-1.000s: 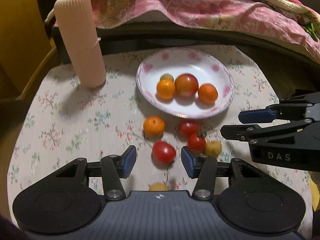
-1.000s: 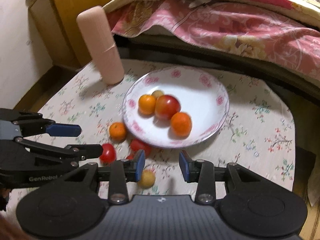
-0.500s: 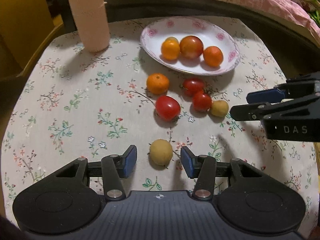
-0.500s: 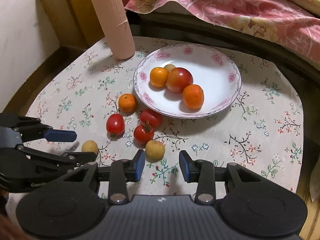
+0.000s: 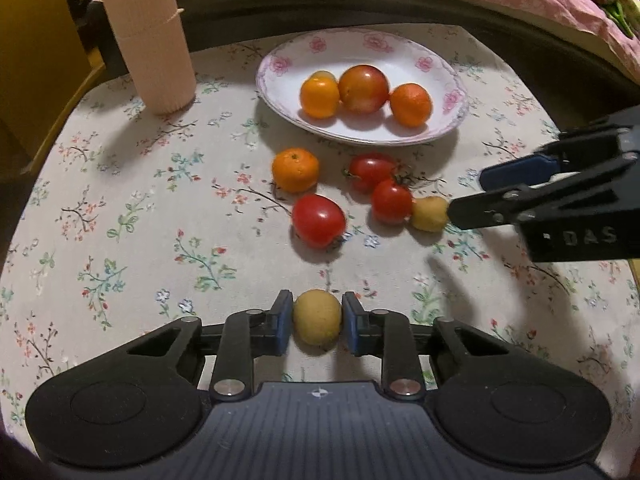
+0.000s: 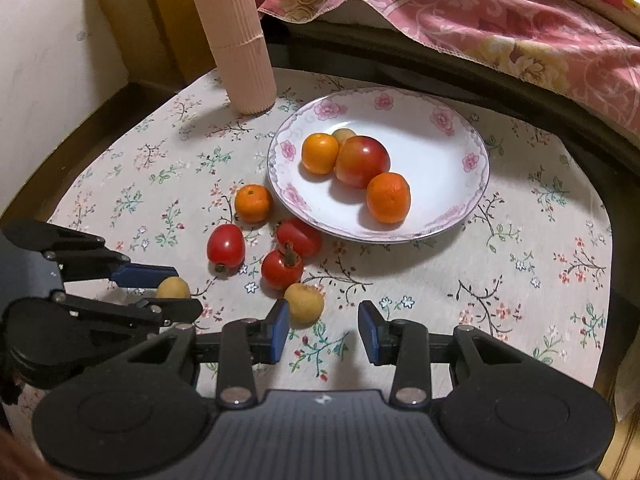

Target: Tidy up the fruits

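My left gripper (image 5: 317, 321) is shut on a small yellow fruit (image 5: 317, 321) low over the tablecloth; it also shows in the right wrist view (image 6: 173, 287). My right gripper (image 6: 323, 330) is open, with a second yellow fruit (image 6: 304, 303) at its left finger. A floral plate (image 6: 452, 160) holds two oranges, a big red-orange fruit (image 6: 361, 161) and a small yellow one. In front of the plate lie a loose orange (image 6: 253, 203) and three red tomatoes, one being the leftmost (image 6: 225, 246).
A tall ribbed pink cylinder (image 6: 234, 36) stands at the back left of the round table. A pink floral blanket (image 6: 500, 12) hangs behind the table. The dark table rim (image 6: 616, 160) curves close on the right.
My left gripper has closed on the yellow fruit that lay between its open fingers. My right gripper has come down nearer to the second yellow fruit.
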{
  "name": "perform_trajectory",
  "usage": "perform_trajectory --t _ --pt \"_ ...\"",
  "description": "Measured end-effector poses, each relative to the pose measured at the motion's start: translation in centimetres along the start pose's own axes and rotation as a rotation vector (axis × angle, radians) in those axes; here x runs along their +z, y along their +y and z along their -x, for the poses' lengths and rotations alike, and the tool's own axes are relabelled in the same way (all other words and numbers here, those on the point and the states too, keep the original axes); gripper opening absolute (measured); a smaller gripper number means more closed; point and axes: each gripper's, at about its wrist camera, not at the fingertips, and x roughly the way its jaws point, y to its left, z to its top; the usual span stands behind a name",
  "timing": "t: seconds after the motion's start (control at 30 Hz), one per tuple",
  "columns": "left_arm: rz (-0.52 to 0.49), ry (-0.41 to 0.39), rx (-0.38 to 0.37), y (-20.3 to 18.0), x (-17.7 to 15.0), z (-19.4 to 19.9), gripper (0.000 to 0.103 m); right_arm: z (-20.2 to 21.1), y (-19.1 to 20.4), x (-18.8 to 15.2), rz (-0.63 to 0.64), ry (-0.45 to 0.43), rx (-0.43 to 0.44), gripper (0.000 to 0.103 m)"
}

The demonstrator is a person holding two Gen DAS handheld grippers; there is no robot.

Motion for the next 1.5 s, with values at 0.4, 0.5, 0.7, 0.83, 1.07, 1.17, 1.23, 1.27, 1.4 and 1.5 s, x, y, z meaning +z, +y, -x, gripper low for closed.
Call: perform_trajectory --t 0.4,0.5,0.7,0.83,1.07,1.17,1.23,1.27,1.4,1.5 --pt "-0.027 0.001 -0.038 -0.3 -0.7 0.7 0.034 -2.6 1.3 0.2 0.05 0.026 0.036 0.041" --pt "-0.028 0.012 -0.043 -0.3 -0.7 0.4 0.035 -3.4 1.5 0.4 0.048 0.024 0.022 0.041" --pt "-0.052 0.016 -0.049 -0.4 -0.9 0.4 0.038 -3.3 1.9 0.2 0.087 0.032 -0.002 0.036" --pt "-0.064 0.014 -0.041 -0.4 -1.0 0.4 0.043 -3.1 2.0 0.0 0.094 0.04 -0.007 0.03" --pt "-0.084 0.01 -0.049 -0.5 -1.3 0.6 0.034 -1.7 2.1 -0.3 0.09 0.029 0.018 0.03" --pt "-0.112 0.007 -0.045 -1.0 -1.4 0.6 0.034 -1.6 2.3 -0.6 0.096 0.045 0.018 0.03" --pt "-0.127 0.007 -0.043 -1.1 -1.4 0.5 0.035 -1.9 2.4 -0.9 0.105 0.064 0.014 0.03" --pt "-0.123 0.005 -0.043 -1.0 -1.4 0.5 0.036 -2.0 2.3 -1.1 0.103 0.068 0.011 0.03" --pt "-0.112 0.008 -0.041 -0.8 -1.3 0.3 0.054 -2.2 2.3 -1.4 0.121 0.083 0.005 0.031" --pt "-0.099 0.021 -0.031 -0.5 -1.2 0.1 0.065 -2.2 2.5 -1.5 0.143 0.089 0.008 0.034"
